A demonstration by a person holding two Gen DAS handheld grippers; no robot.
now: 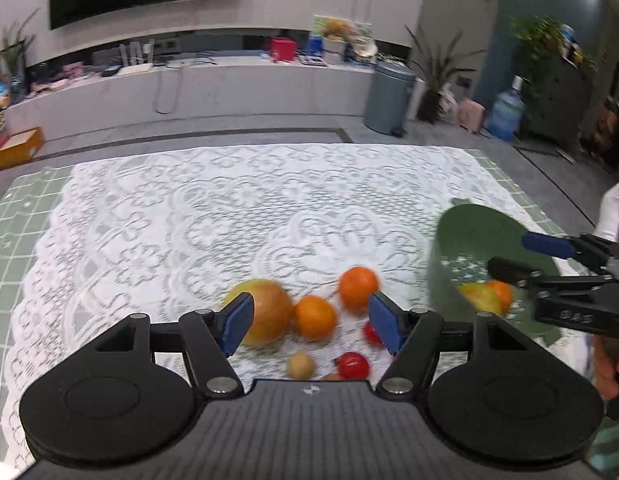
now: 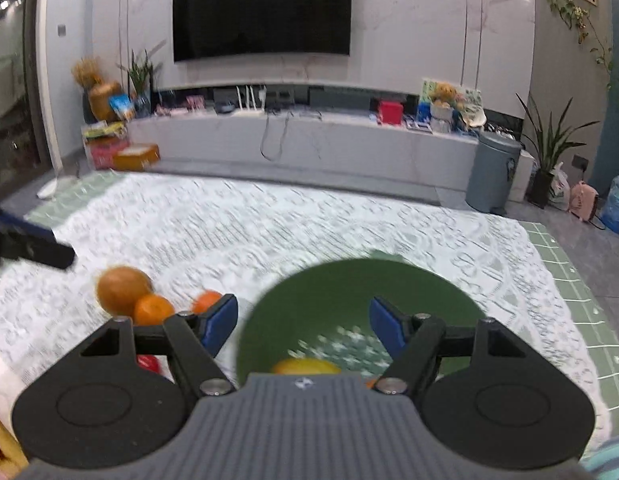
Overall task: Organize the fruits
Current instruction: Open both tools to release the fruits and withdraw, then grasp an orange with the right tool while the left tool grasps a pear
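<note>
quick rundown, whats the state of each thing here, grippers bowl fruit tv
left gripper: open, empty, above the loose fruit
right gripper: open, empty, over the bowl
green bowl: upright on the lace cloth, holds a yellowish fruit and an orange one
big yellowish fruit: loose on cloth
two oranges: loose on cloth
red fruits: loose on cloth
tv: off

Loose oranges: two; red tomatoes: two; green bowl: one.

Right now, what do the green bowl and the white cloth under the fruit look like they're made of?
The bowl looks like matte moulded plastic: uniform dark green, thin wall, star-shaped drain holes in its base. The cloth looks like lace, woven or vinyl I can't tell: openwork floral pattern with the green grid mat showing through.
</note>
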